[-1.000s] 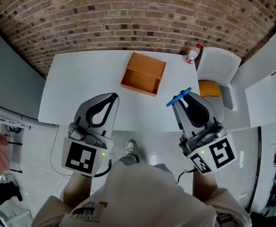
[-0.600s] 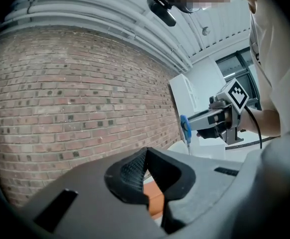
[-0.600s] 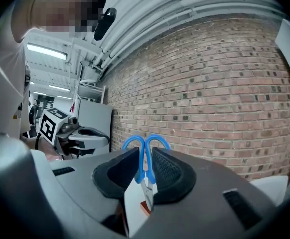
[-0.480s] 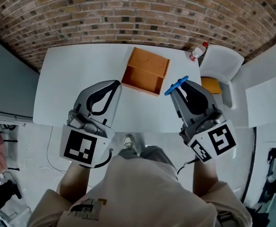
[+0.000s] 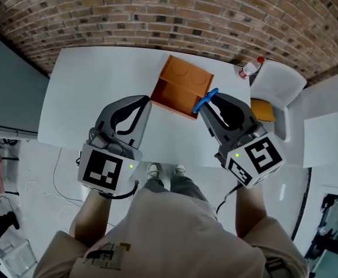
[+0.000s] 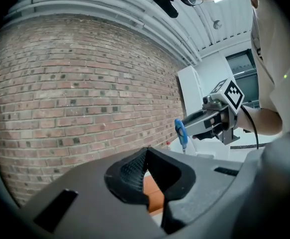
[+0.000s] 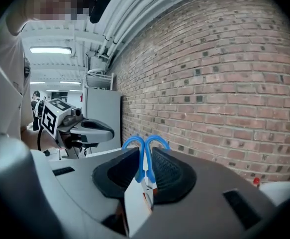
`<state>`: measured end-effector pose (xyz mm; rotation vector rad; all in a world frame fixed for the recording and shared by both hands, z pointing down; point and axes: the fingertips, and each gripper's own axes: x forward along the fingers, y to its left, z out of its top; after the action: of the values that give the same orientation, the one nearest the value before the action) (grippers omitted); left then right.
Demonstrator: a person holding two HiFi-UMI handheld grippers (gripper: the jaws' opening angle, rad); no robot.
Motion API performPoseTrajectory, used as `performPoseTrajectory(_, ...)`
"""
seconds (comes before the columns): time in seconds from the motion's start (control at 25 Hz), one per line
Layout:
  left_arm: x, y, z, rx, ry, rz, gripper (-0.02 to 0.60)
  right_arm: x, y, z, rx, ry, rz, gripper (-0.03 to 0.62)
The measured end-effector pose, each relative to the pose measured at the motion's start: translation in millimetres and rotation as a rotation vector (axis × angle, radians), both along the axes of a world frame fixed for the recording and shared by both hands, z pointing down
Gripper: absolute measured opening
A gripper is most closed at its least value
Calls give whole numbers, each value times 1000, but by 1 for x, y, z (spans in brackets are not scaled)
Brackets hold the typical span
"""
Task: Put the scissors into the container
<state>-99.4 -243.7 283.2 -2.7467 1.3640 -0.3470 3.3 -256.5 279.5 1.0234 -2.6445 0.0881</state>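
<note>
The right tongs (image 7: 145, 153) clamp the blue-handled scissors (image 5: 205, 99); the left tongs (image 6: 145, 152) are closed and empty; since a second ago both have advanced over the white surface (image 5: 99, 86); the scissors now hang apparently above the near wall of the orange container (image 5: 183, 83).

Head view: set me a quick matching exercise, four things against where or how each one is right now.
1 scissors
2 container
3 bottle
4 left gripper

A shut, empty
B orange, open-topped, on the table
C clamped in the right gripper
D by the table's far right corner

Pairs: 1-C, 2-B, 3-D, 4-A
</note>
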Motion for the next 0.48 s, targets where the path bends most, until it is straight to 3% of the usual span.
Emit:
performPoseTrajectory(0.28,12,-16,22,-34,-31,-28,8,-1,-29,37,-42,104,-69,81)
performPoseTrajectory(0.48,17,-35,39,-61,-12,-79,8,1,-53,71,-79,169,-83,80)
